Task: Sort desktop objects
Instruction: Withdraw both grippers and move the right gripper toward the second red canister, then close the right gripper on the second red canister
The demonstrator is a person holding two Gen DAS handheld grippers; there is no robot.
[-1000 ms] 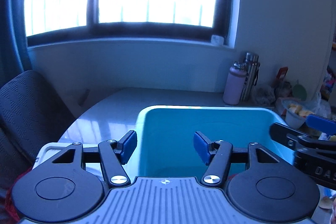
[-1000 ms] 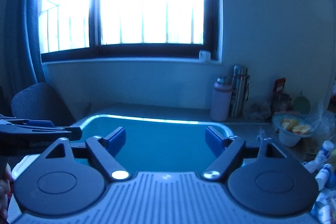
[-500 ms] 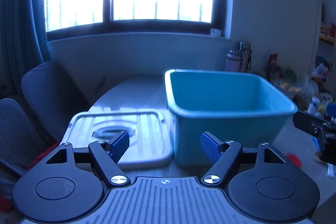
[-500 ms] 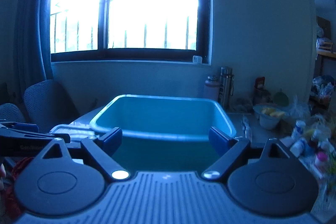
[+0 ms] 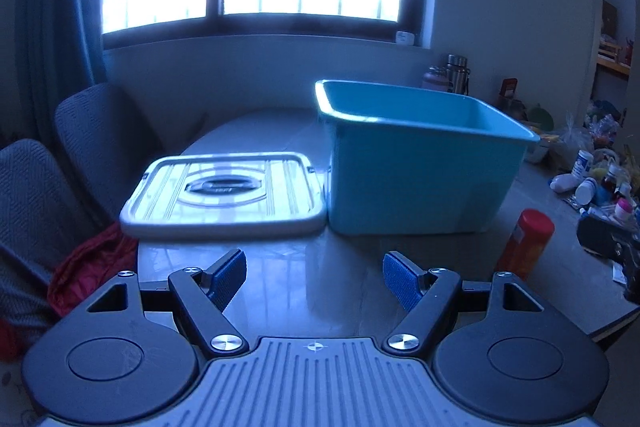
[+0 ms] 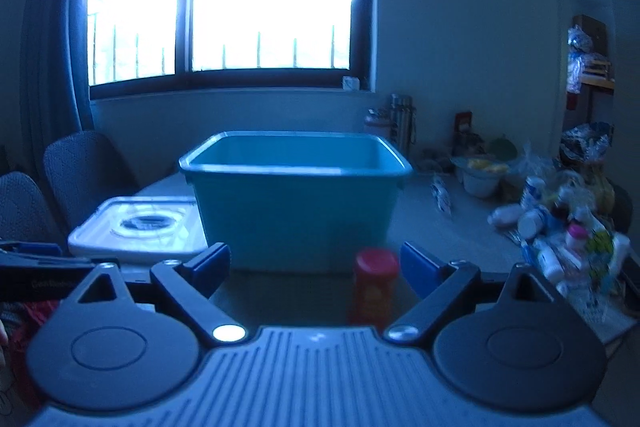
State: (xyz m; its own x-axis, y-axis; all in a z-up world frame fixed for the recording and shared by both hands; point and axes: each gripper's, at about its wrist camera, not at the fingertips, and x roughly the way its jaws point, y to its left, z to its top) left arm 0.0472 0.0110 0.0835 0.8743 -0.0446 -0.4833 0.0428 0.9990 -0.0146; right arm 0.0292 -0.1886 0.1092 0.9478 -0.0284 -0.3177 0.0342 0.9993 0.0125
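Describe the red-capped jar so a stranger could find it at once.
Find the teal bin mid-table. The jar stands upright in front of its right corner, alone. Unlike the white bottles heaped far right, it is orange with a red cap.

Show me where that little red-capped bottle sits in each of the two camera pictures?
Left wrist view: the bottle stands at the right, beyond the right fingertip, in front of the bin's right corner.
Right wrist view: the bottle stands low at centre, between the open fingers, nearer the right one.
Shared landmark: the teal bin, just behind the bottle in both.
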